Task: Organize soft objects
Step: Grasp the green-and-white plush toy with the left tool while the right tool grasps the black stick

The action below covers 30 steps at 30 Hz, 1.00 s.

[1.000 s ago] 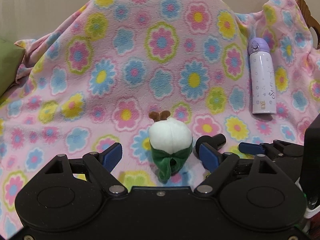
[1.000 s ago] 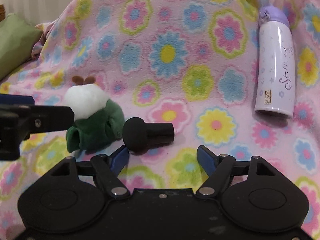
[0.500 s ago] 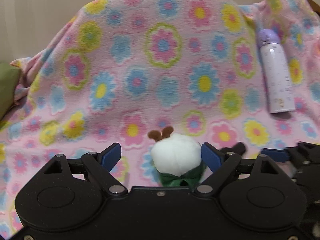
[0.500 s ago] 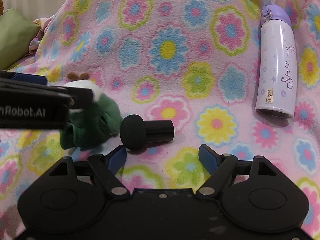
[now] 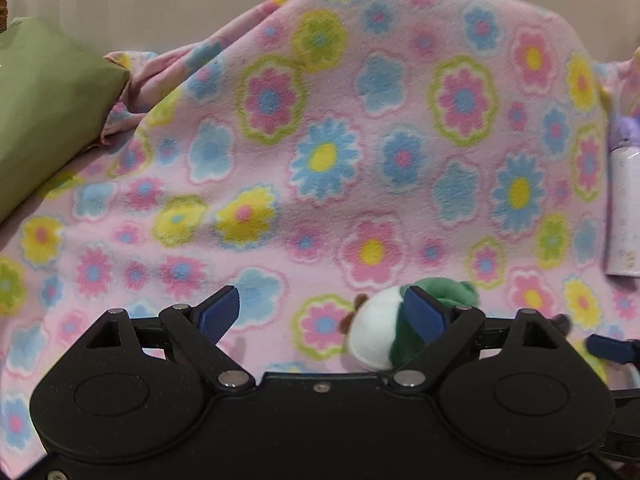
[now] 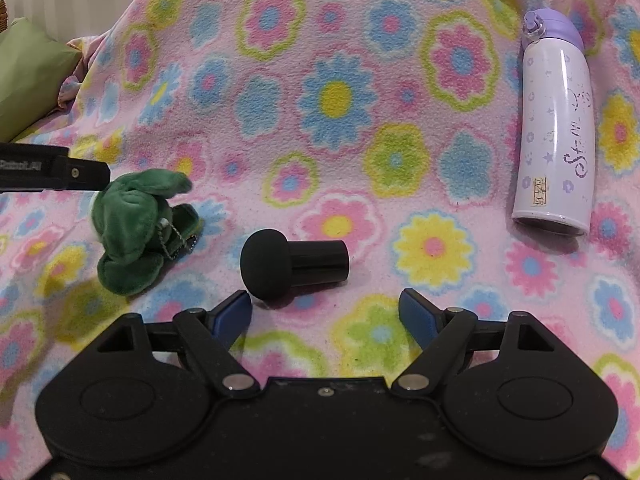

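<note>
Left wrist view first: the left gripper [image 5: 326, 312] has its blue-padded jaws spread wide, and they've just been opening further. The little plush toy with a white round head and green cloth body [image 5: 376, 334] sits low on the pink fleece blanket with the flower print [image 5: 328, 160], right up against the inside of the right-hand blue pad [image 5: 424, 314], partly hidden behind it. Can't honestly tell if the pad is touching it, but the other pad is well clear, so nothing is clamped. A green cushion [image 5: 44, 112] sits at the blanket's left edge, and a white bottle with a purple cap [image 5: 624, 200] is just cut off at the right edge. Right wrist view: the right gripper [image 6: 326, 310] also stands with jaws apart, just been opening a bit too, nothing between them. Just beyond its left pad lies a black mushroom-shaped foam piece on a short black cylinder [image 6: 292, 266], on its side on the blanket. The plush toy is to its left, green side facing here, with a small ball chain hanging off it, and the left gripper's black finger [image 6: 60, 170] pokes in from the left edge just above it. The white bottle lies on its side near the blanket's right edge, well apart from the rest.
</note>
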Available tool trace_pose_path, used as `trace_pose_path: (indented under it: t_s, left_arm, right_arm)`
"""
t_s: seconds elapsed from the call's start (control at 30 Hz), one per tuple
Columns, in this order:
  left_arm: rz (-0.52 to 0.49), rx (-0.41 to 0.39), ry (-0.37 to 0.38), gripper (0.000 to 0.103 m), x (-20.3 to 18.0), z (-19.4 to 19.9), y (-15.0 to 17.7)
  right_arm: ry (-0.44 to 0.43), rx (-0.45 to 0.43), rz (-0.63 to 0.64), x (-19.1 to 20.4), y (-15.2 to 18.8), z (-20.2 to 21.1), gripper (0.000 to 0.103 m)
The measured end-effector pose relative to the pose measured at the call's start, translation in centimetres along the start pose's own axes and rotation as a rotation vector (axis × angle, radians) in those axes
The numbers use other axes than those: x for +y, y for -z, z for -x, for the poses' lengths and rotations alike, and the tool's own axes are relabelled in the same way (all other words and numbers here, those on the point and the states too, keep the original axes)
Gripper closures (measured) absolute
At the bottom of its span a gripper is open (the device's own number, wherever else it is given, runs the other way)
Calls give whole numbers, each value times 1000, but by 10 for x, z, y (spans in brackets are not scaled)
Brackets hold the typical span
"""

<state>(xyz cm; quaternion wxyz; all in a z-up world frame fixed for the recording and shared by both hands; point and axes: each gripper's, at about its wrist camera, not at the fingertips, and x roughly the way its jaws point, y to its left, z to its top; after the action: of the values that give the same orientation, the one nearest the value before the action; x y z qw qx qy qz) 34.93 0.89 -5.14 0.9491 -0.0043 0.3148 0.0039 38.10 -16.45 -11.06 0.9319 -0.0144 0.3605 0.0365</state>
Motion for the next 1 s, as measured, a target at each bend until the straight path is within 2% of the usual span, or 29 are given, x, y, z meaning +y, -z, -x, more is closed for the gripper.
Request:
trace_pose_path:
  t_s: [0.1,0.23,0.4,0.77,0.83,0.87,0.9,0.93,1.0]
  left_arm:
    - [-2,-24,51,10,-8,9,2]
    - [-55,-25,92,10,-25,8,4]
    - [-116,12,96,9,-43,-11,6]
    - [-69,57,67,10,-36,-50,11]
    - [-67,59,60,13,-35,-53,13]
    - [-63,64,66,24,-33,-55,15]
    - [-56,74,90,29,-31,-57,17]
    - [-47,84,120,32,-28,-57,18]
    - [-52,67,136,33,-25,-52,21]
  right_arm:
    - [-1,0,0,0,0,0,22]
    - [-1,-1,1,0,0,0,22]
    - [-1,-2,1,0,0,0,22]
    - [-3,-3,1,0,1,0,22]
    - [-4,-3,1,0,1,0,22]
    - [-3,-3,1,0,1,0,21]
    - [-4,-3,1,0,1,0,21]
    - [-4,-3,1,0,1,0,21]
    - [-4,-4,1,0,1,0,21]
